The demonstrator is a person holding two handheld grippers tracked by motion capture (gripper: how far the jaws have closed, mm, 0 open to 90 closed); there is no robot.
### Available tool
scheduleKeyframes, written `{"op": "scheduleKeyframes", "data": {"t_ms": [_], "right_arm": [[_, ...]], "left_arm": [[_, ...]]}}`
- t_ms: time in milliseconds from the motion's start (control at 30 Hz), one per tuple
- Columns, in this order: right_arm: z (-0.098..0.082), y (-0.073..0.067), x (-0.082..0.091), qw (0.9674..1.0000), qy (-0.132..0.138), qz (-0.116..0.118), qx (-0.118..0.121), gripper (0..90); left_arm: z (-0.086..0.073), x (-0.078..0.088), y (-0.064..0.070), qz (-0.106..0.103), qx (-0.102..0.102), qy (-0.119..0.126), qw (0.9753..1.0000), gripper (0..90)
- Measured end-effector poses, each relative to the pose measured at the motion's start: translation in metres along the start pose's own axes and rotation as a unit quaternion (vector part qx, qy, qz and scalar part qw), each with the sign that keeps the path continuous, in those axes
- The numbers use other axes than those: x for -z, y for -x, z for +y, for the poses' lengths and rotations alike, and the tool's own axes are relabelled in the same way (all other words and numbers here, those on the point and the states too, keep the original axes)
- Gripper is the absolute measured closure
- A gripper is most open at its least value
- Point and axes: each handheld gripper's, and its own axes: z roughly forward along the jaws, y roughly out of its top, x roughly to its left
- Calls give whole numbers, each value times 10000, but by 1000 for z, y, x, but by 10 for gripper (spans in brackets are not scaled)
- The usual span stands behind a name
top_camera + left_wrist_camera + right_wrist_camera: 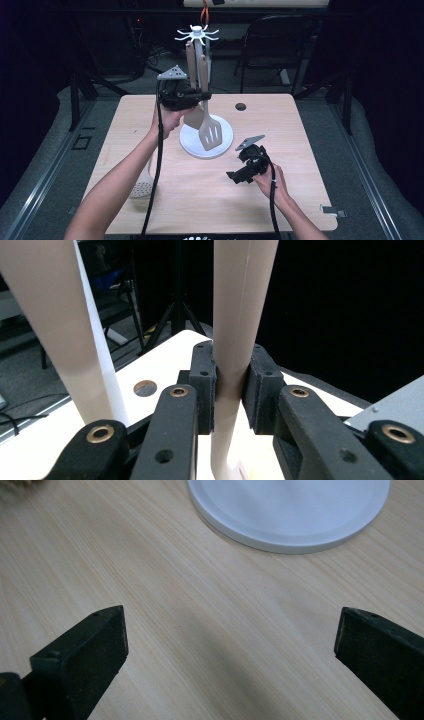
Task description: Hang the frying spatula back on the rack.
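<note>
— Where the left gripper (202, 95) sits, raised beside the white rack (199, 37), what do the jaws have?

— Pinching a beige handle (235, 330). In the left gripper view the pads press it from both sides, and the handle runs upright between them. A second beige handle (60, 330) stands just beside, not touching the jaws.

— Which utensil is it?

— Cannot tell for sure. In the high view two beige utensils hang at the rack: a slotted turner (210, 131) over the round white base (222, 145), and a spatula (193, 117) behind it. The jaws sit at their handles.

— Right gripper (235, 177)?

— Low over the table (300, 150), near the base's right edge. Jaws spread wide, bare wood between them; the base's rim (280, 542) lies ahead.

— Anything else on the table?

— A skimmer (142, 188) lies flat at the left, partly under the left forearm, well apart from the rack.
</note>
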Motion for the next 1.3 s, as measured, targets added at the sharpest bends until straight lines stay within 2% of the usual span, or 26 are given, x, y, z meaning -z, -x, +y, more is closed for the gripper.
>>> {"op": "scheduleKeyframes", "data": {"t_ms": [167, 400, 667, 1033, 1300], "right_arm": [[0, 0, -1, 10000, 25, -10, 16, 6], [0, 0, 0, 10000, -73, -36, 46, 7], [0, -1, -2, 10000, -18, -16, 0, 7], [0, -2, -3, 10000, -73, -34, 43, 10], [0, -2, -3, 9999, -98, -30, 56, 11]], "left_arm": [[5, -2, -2, 22, -29, -9, 10000, 772], [11, -3, -6, 91, -66, 16, 9999, 772], [20, -3, -7, 135, -147, 9, 9998, 772], [26, -7, -11, 160, -117, -68, 9998, 772], [28, -8, -15, 186, -42, -19, 9998, 771]]}}
